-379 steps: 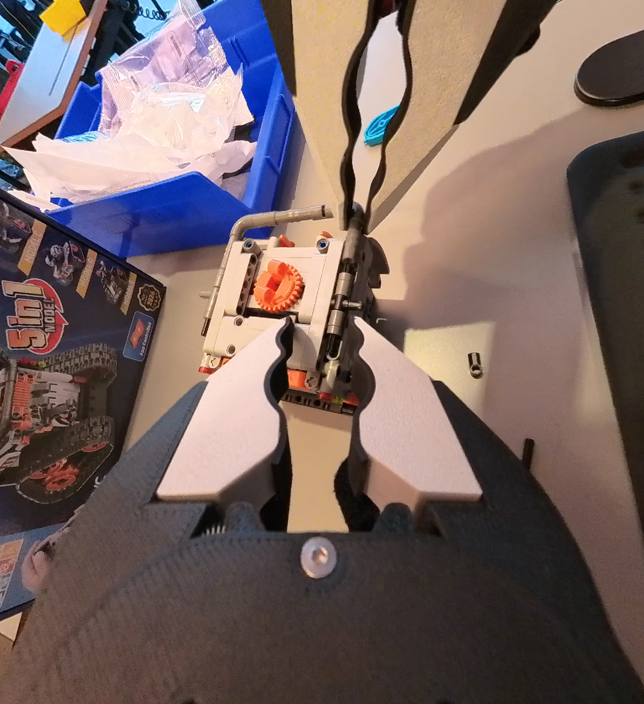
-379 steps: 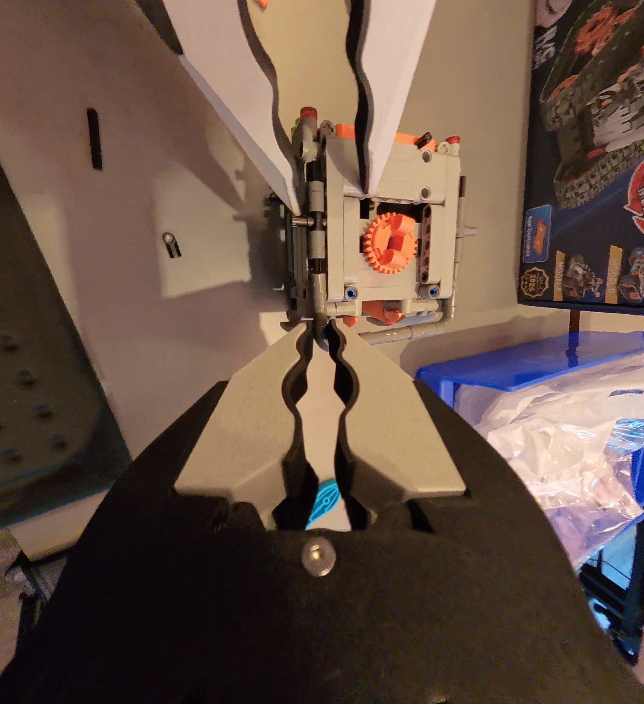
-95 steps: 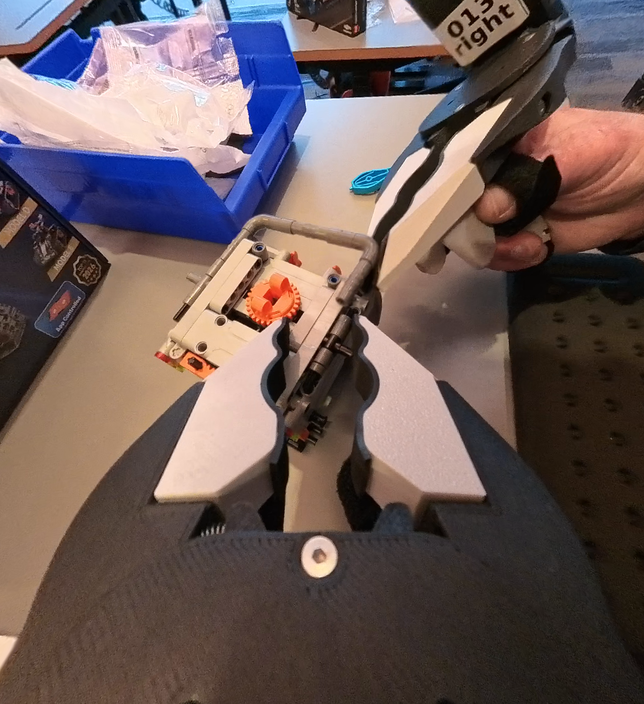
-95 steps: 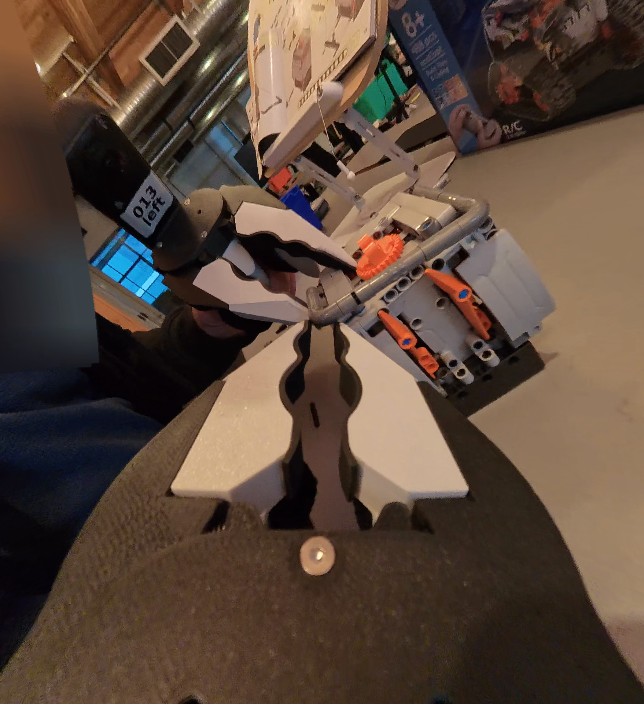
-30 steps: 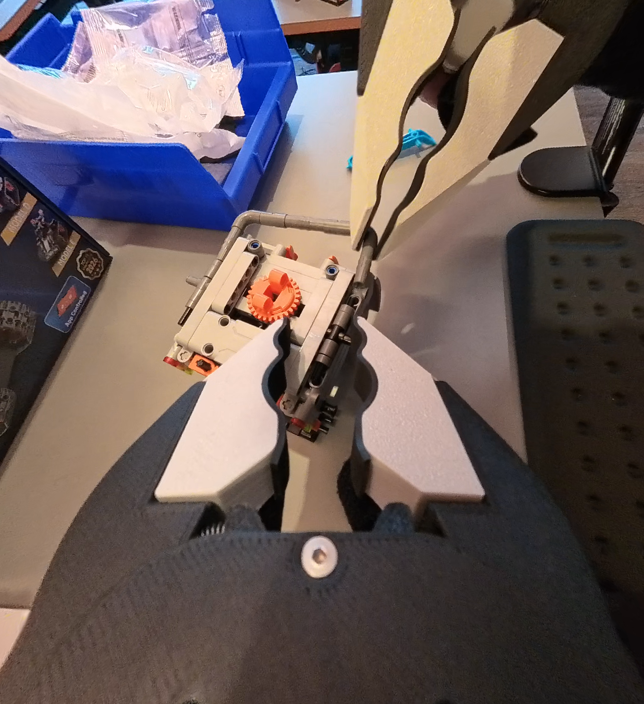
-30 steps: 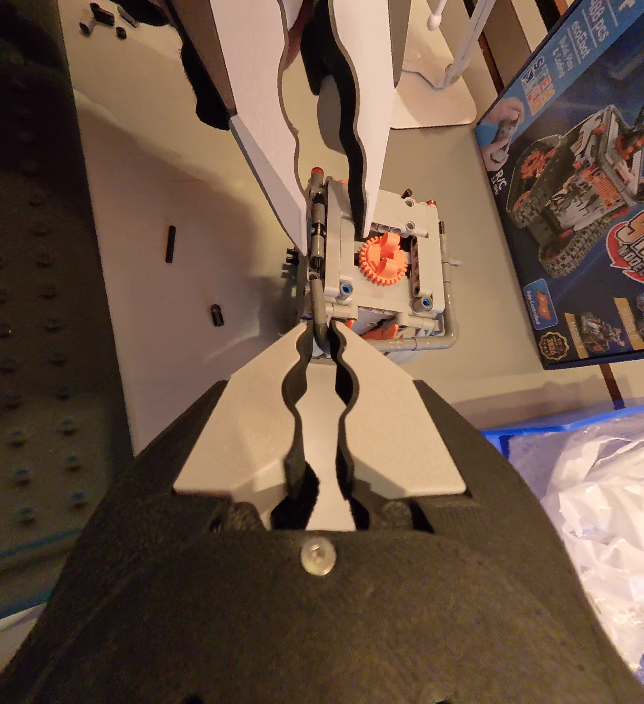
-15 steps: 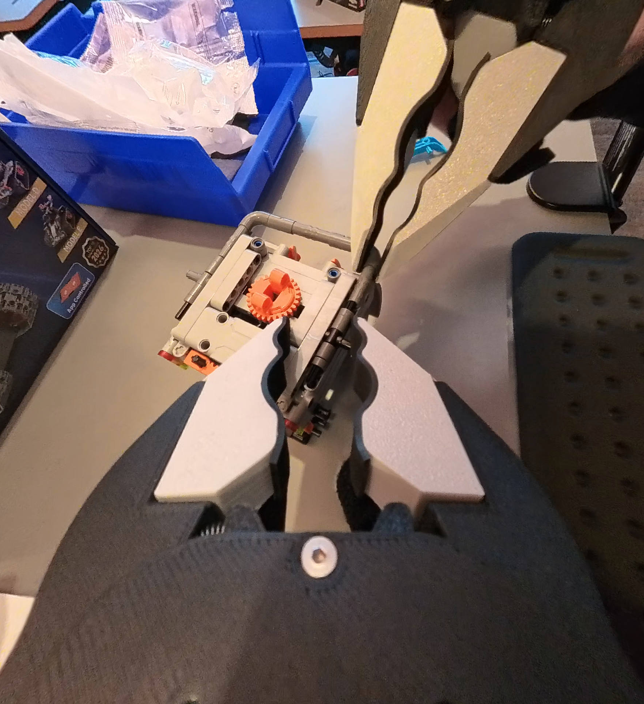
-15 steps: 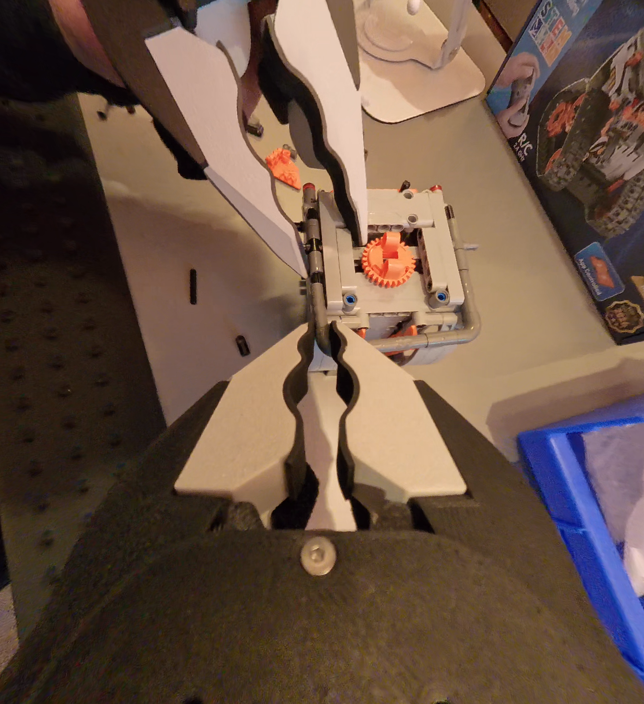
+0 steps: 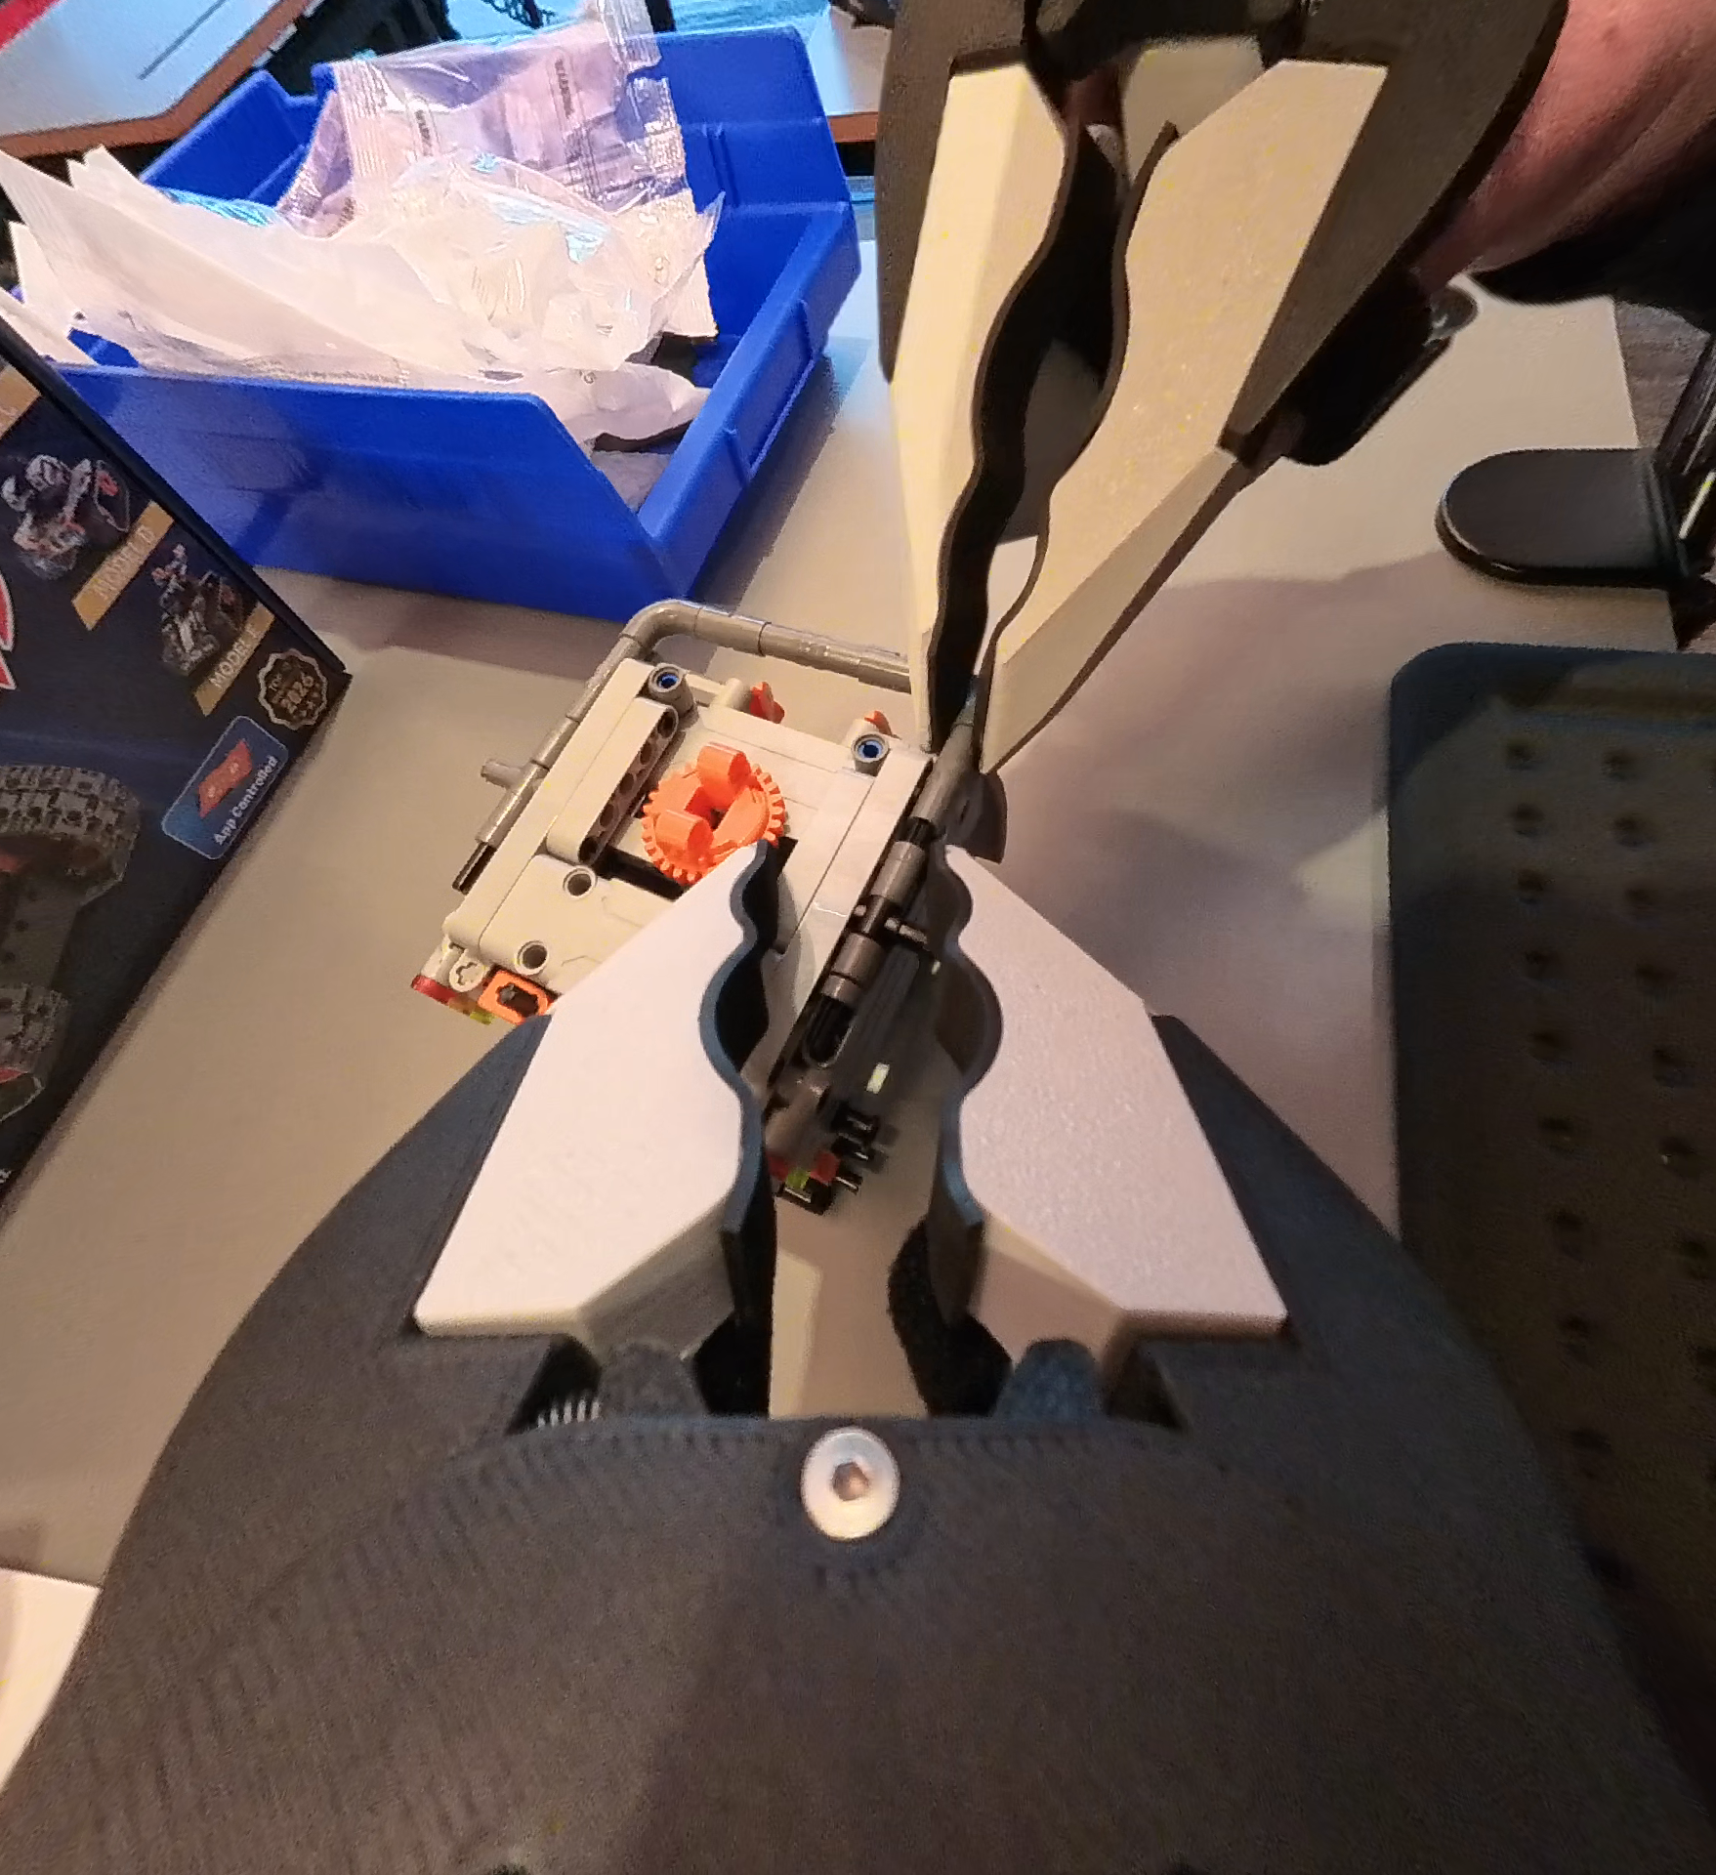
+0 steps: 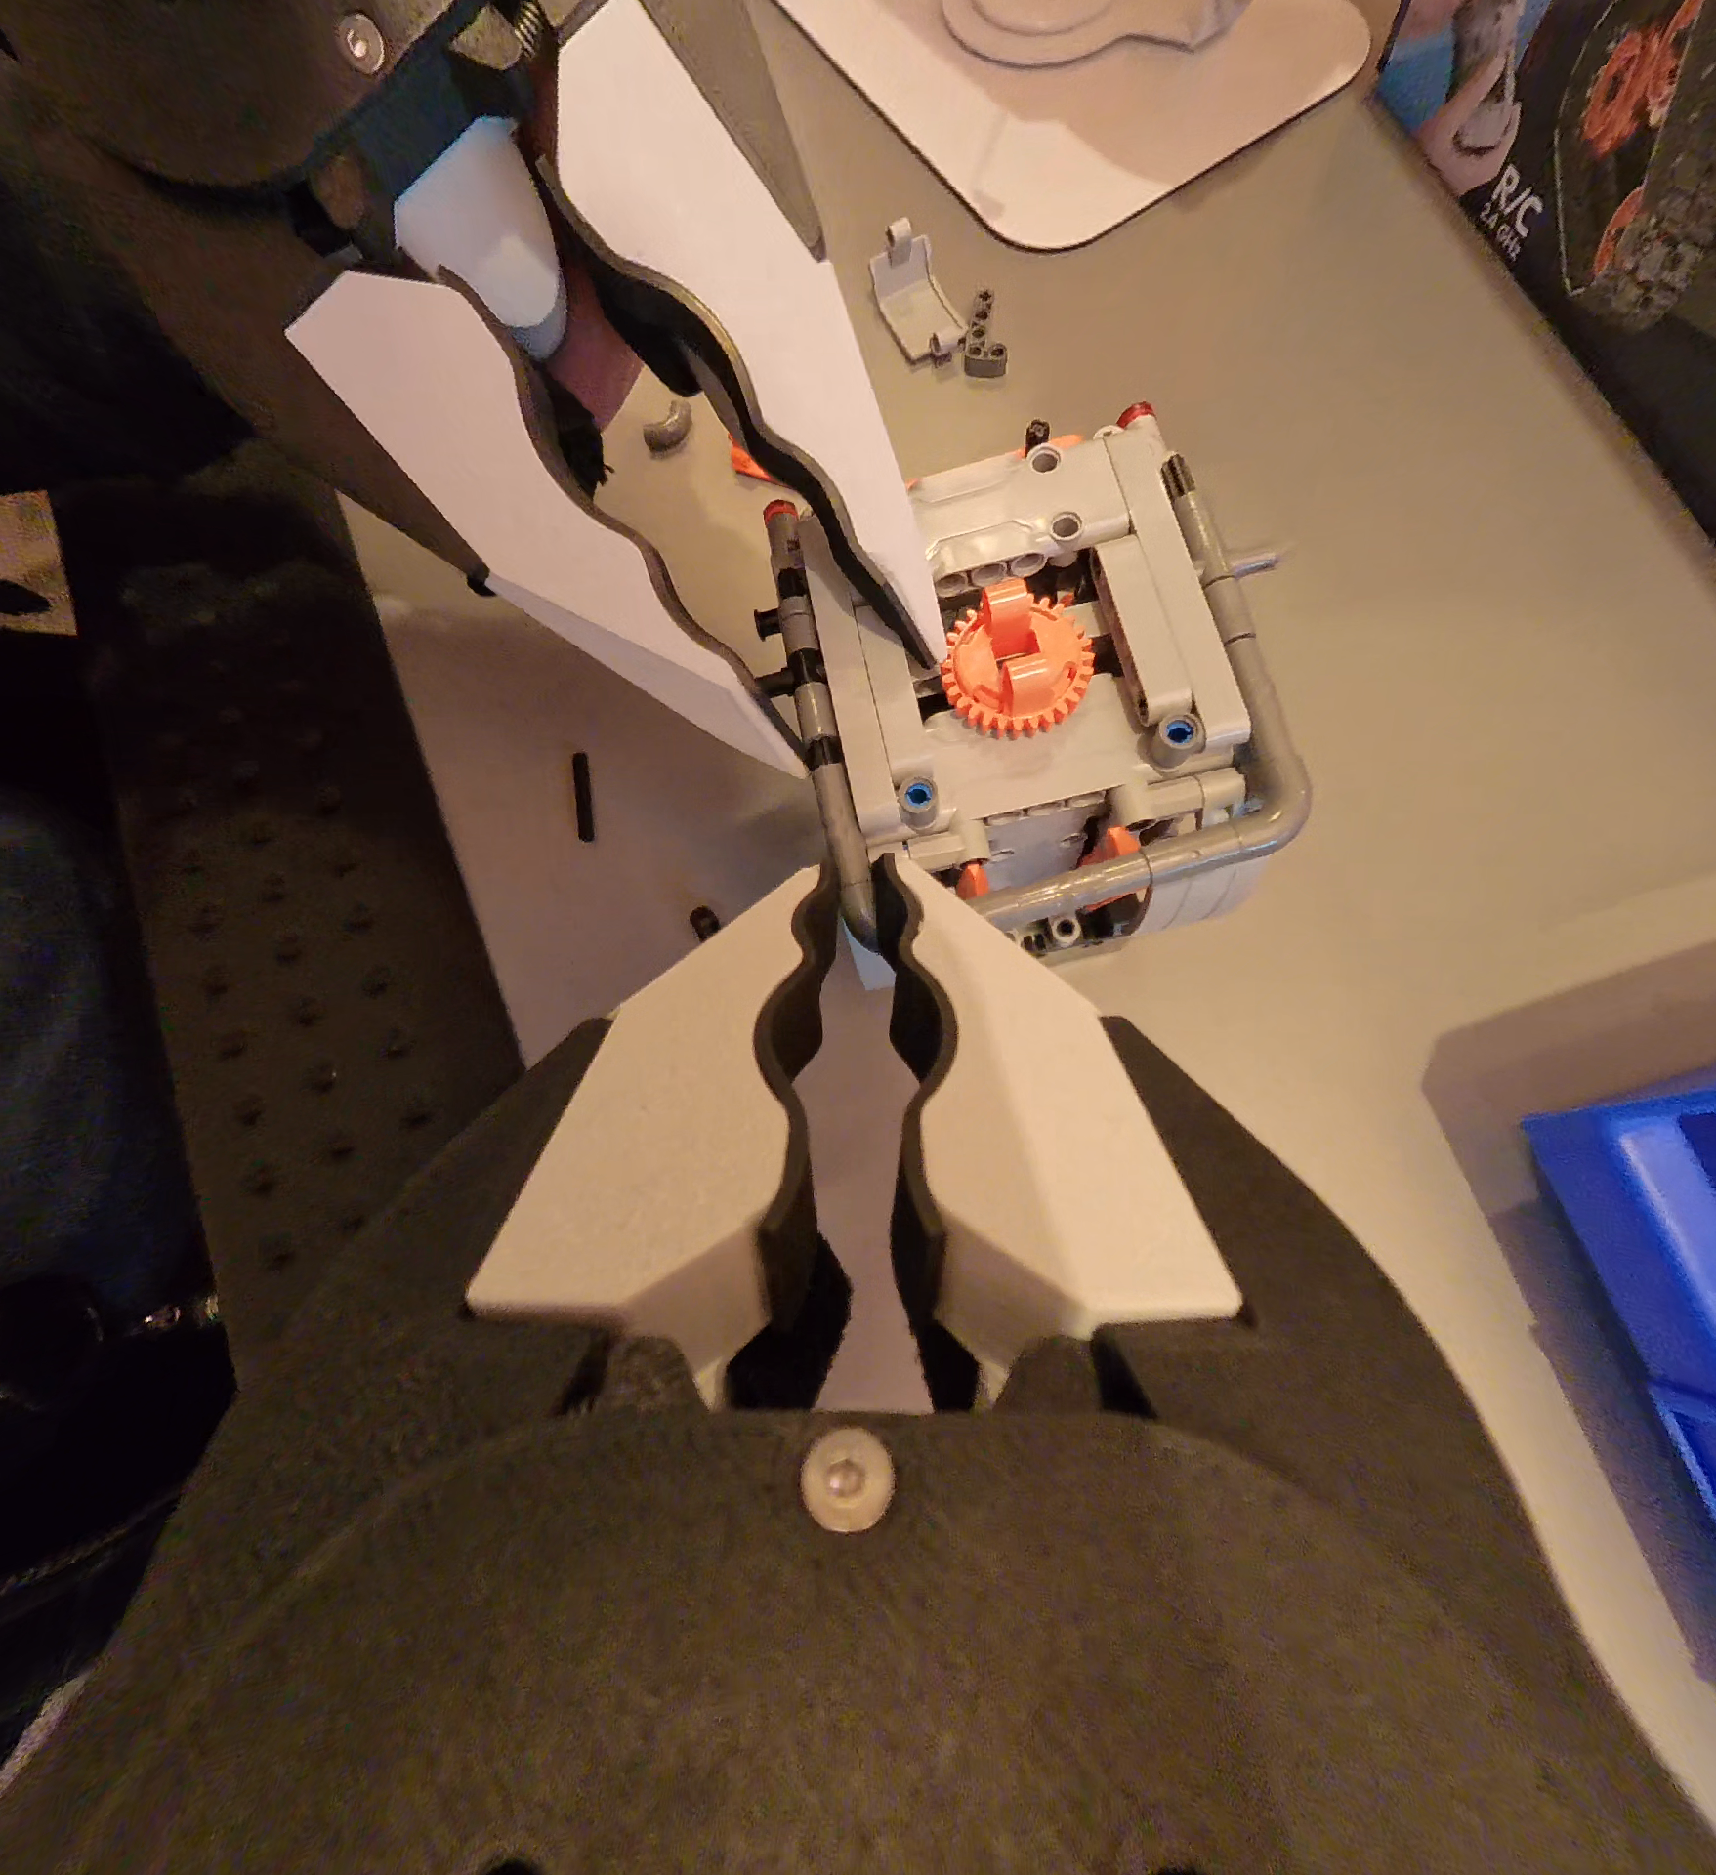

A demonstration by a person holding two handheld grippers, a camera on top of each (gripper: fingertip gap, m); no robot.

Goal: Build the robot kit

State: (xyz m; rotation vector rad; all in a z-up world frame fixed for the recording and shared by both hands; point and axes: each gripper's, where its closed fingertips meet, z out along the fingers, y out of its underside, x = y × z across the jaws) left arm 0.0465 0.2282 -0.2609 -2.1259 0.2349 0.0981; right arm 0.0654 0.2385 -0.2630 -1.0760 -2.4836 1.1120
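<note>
On grey tabletop (image 10: 1442,710) | left tool (image 9: 848,883) clamps brick model (image 9: 691,812) | right tool (image 10: 859,873) pinches grey pipe (image 10: 1188,857), seemingly | blue bin (image 9: 448,487) upper left.

Smooth grey plastic brick model (image 9: 732,812); glossy blue plastic bin (image 9: 448,477) holding crinkly clear plastic bags (image 9: 407,233); matt tabletop (image 9: 224,1065).

Opposed close wrist views share the brick model (image 9: 732,832).
</note>
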